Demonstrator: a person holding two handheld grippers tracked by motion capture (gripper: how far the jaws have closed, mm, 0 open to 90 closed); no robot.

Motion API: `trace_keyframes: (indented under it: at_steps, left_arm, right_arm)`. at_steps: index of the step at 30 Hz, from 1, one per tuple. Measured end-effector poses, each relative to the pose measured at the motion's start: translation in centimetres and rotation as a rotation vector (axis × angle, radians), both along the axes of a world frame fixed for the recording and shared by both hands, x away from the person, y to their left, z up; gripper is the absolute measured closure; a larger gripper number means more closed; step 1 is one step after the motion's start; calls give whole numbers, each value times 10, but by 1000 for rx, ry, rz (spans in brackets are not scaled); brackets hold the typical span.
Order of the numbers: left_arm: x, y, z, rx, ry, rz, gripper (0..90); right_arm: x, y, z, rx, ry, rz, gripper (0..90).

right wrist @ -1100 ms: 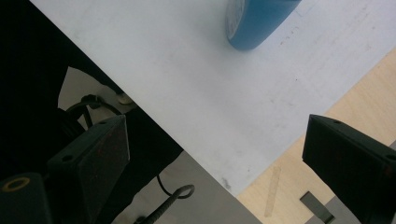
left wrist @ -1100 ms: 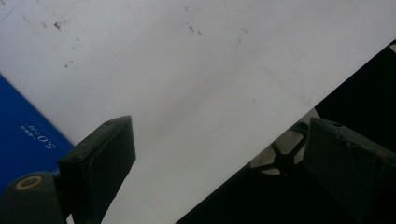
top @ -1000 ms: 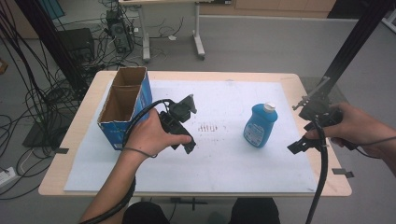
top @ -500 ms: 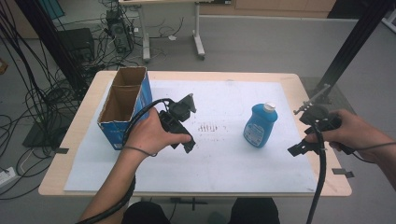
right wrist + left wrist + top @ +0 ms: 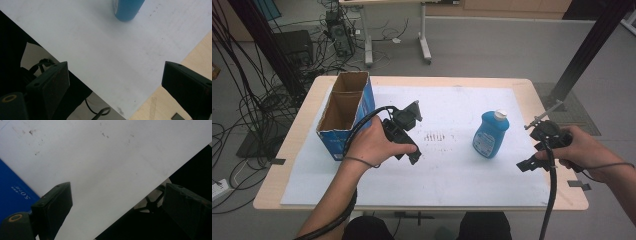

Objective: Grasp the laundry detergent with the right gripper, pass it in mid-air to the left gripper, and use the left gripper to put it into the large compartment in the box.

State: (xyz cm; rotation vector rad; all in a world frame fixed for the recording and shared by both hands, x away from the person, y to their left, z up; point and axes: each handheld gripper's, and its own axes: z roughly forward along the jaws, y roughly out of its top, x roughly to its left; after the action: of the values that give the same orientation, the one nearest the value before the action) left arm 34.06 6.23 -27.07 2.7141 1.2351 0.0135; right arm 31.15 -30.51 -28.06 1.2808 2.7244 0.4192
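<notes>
**Blue bottle stands free between two open grippers**

A white sheet (image 5: 452, 165) covers most of the wooden table (image 5: 562, 197). At its left edge lies a blue cardboard box (image 5: 343, 117), open at the top. The blue bottle (image 5: 490, 135), with a white cap and a pale label, stands upright on the sheet right of centre, apart from everything.

The left gripper (image 5: 409, 150) hovers just beside the box, its jaws spread wide over bare sheet with nothing between them. The right gripper (image 5: 528, 164) is near the table's right edge, close to the bottle but not touching it; its jaws also gape wide and empty, the bottle's base (image 5: 127, 10) ahead of them.
</notes>
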Motion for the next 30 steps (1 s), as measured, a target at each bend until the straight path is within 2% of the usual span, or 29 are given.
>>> trace_keyframes:
  at_steps: [12,22,25,30]
  left_arm:
    - [-1,1,1,-2,-1,3,97]
    - [0,0,4,-1,-2,2,97]
    - [0,0,3,0,-1,1,97]
    - [-1,0,3,3,1,2,97]
  right_arm:
    - [0,-3,-20,13,-19,-25,77]
    - [-1,-6,-34,61,-67,-43,77]
    - [-2,-8,-45,88,-85,-48,77]
    - [-3,-10,-57,99,-102,-50,76]
